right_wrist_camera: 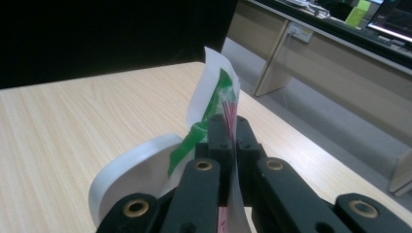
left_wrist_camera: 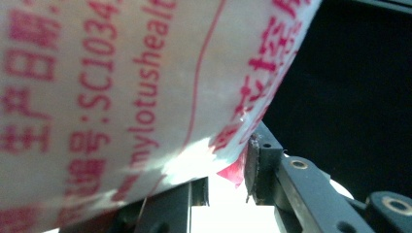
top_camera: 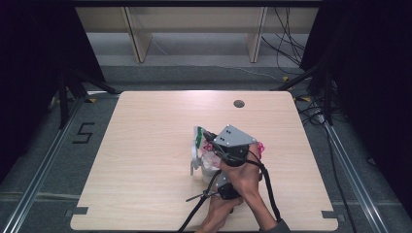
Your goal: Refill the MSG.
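The right gripper (right_wrist_camera: 232,127) has its two black jaws pressed together on the thin edge of a plastic bag (right_wrist_camera: 228,104), pinching a strip printed with red lines, with a green band just beside it. From above, that gripper (top_camera: 214,145) sits under its grey three-cornered plate (top_camera: 233,136), and the person's right hand (top_camera: 243,177) wraps the handle, the forearm running in from the bottom edge and angled up and to the left.

The left hand (top_camera: 219,209) comes in low, right beneath the right one, and the two are crossed so tightly that I cannot separate the left gripper's body from the hand and the black cables (top_camera: 269,191) around it. In its own view the left gripper (left_wrist_camera: 228,187) has a fold of the bag (left_wrist_camera: 145,87), white with red printed lettering, draped across the lens; a red corner of it lies at the inner face of one jaw. A bright gap shows between the jaws, but the film covers so much that I cannot tell whether they grip it or merely stand beside it.

The bag (top_camera: 204,158) is bunched on the wooden table (top_camera: 145,145), right of centre towards the person's side. A white curled flap (right_wrist_camera: 126,167) loops out to one side. Pink bits (top_camera: 260,147) peek out past the plate; what they are is too small to say.
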`<state>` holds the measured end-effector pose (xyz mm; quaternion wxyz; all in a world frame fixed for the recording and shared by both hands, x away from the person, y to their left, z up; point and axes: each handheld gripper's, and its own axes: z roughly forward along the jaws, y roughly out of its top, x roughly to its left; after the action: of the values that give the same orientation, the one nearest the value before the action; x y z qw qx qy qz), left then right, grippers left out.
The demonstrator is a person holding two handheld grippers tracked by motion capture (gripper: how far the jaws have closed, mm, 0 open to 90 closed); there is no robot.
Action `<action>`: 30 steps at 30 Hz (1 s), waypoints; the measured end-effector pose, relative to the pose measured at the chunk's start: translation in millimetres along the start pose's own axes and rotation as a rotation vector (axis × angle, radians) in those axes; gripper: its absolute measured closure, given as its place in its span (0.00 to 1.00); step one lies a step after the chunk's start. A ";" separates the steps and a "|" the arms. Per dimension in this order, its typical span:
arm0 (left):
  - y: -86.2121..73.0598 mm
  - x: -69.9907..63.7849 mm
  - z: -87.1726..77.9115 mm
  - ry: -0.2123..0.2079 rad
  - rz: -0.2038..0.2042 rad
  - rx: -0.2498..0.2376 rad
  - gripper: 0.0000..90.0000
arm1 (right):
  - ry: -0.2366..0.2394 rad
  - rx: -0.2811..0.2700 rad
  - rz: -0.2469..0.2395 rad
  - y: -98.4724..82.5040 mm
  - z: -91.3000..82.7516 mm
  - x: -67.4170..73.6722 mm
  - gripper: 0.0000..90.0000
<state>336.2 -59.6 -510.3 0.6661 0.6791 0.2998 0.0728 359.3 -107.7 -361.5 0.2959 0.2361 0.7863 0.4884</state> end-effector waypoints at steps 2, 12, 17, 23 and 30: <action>-0.8 0.1 -0.3 -0.001 -0.004 0.006 0.81 | 0.007 -0.005 0.007 -0.2 -1.5 -1.5 1.00; -2.3 1.0 -4.0 0.039 0.036 0.071 0.77 | 0.048 -0.037 0.087 -2.4 -13.0 -12.8 1.00; -4.0 3.1 -5.6 0.034 0.024 0.079 0.74 | 0.086 -0.061 0.138 -4.4 -21.2 -20.3 1.00; -5.5 2.8 -6.4 0.040 -0.012 0.055 0.71 | 0.086 -0.087 0.172 -7.3 -32.5 -28.6 1.00; -6.1 1.5 -7.3 0.038 -0.008 0.057 0.68 | 0.112 -0.122 0.231 -11.5 -43.6 -38.6 1.00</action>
<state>331.9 -53.1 -515.8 0.6408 0.6951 0.3173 0.0743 355.5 -165.3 -347.6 0.2072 0.2787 0.7380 0.5786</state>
